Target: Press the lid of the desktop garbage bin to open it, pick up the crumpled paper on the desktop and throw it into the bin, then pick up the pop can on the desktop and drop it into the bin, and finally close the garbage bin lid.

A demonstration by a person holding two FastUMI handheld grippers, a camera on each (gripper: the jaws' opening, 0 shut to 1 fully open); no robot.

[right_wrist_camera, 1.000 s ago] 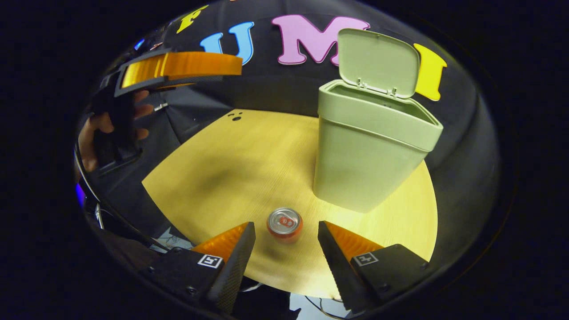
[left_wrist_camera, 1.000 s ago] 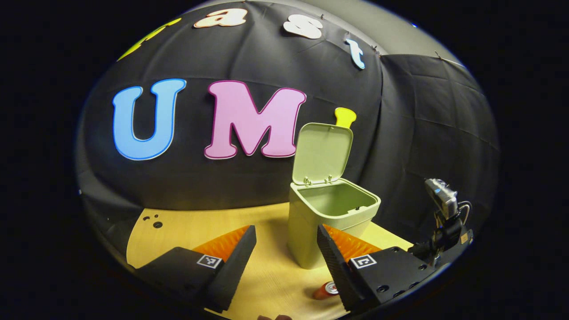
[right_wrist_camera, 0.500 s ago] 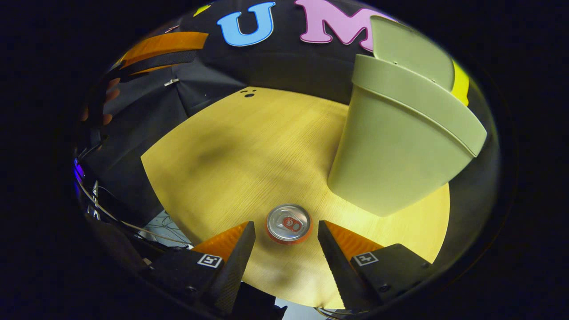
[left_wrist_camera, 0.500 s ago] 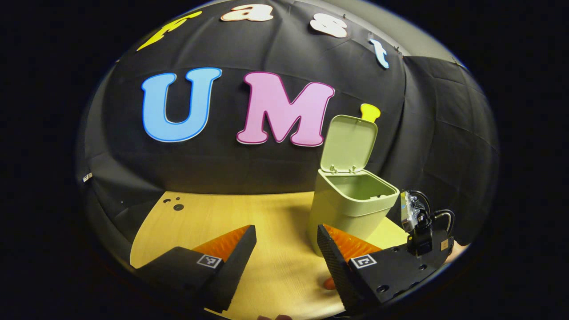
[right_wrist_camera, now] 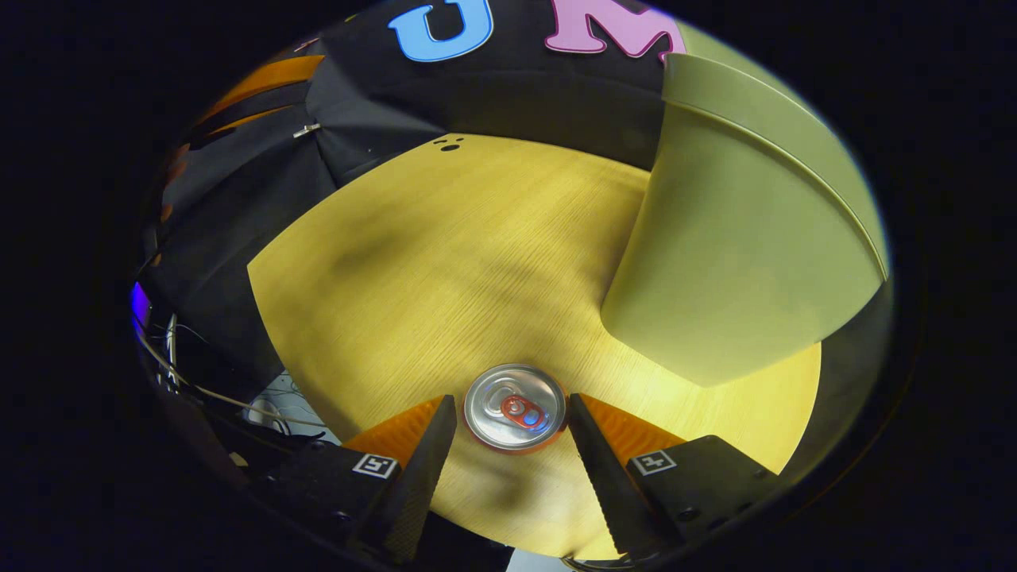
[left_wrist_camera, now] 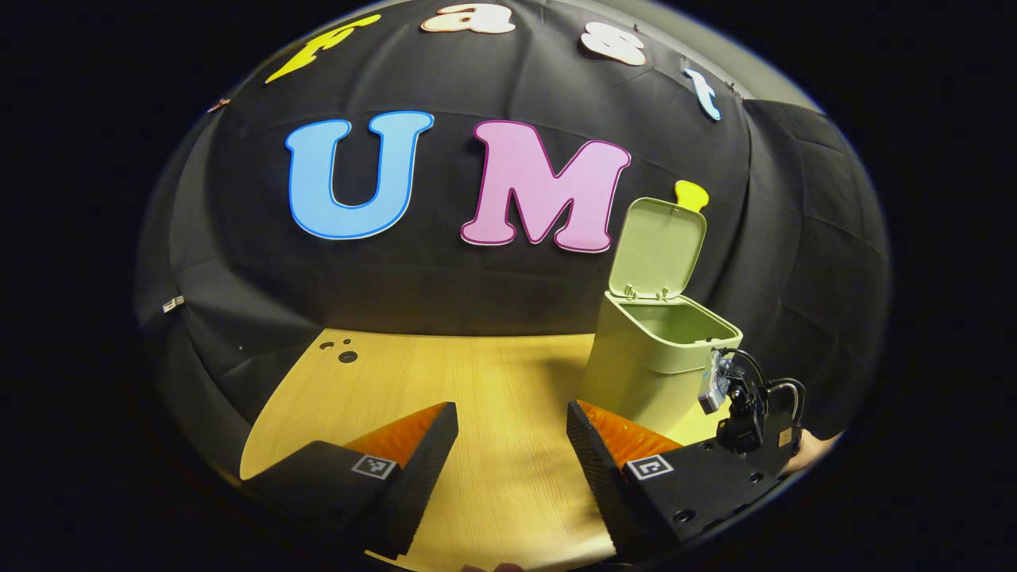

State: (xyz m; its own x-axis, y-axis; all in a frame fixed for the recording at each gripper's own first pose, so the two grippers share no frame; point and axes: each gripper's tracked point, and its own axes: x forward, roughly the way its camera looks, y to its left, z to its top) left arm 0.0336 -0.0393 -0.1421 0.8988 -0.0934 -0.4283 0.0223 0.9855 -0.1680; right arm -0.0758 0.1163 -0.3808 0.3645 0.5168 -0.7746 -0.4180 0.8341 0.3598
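Observation:
The pop can (right_wrist_camera: 515,407) stands upright on the wooden table (right_wrist_camera: 445,262), seen from above, silver top with a red tab. My right gripper (right_wrist_camera: 512,429) is open, lowered over it, one finger on each side of the can's top; the right fingertip (right_wrist_camera: 574,409) is very close to the rim. The pale green bin (right_wrist_camera: 739,262) rises just behind and to the right. In the left gripper view the bin (left_wrist_camera: 651,365) stands at the table's right with its lid (left_wrist_camera: 658,248) upright and open. My left gripper (left_wrist_camera: 512,445) is open, holding nothing, above the table.
The right gripper's camera mount (left_wrist_camera: 747,405) shows beside the bin, with a hand (left_wrist_camera: 810,451) behind it. The left gripper (right_wrist_camera: 254,83) hangs at the far upper left. Small holes (left_wrist_camera: 343,353) mark the table's back-left corner. Cables (right_wrist_camera: 238,397) lie below the table's edge.
My right gripper has come down and closer to the can, which now sits between the fingertips. My left gripper has drawn back and turned left, so the bin has slid right.

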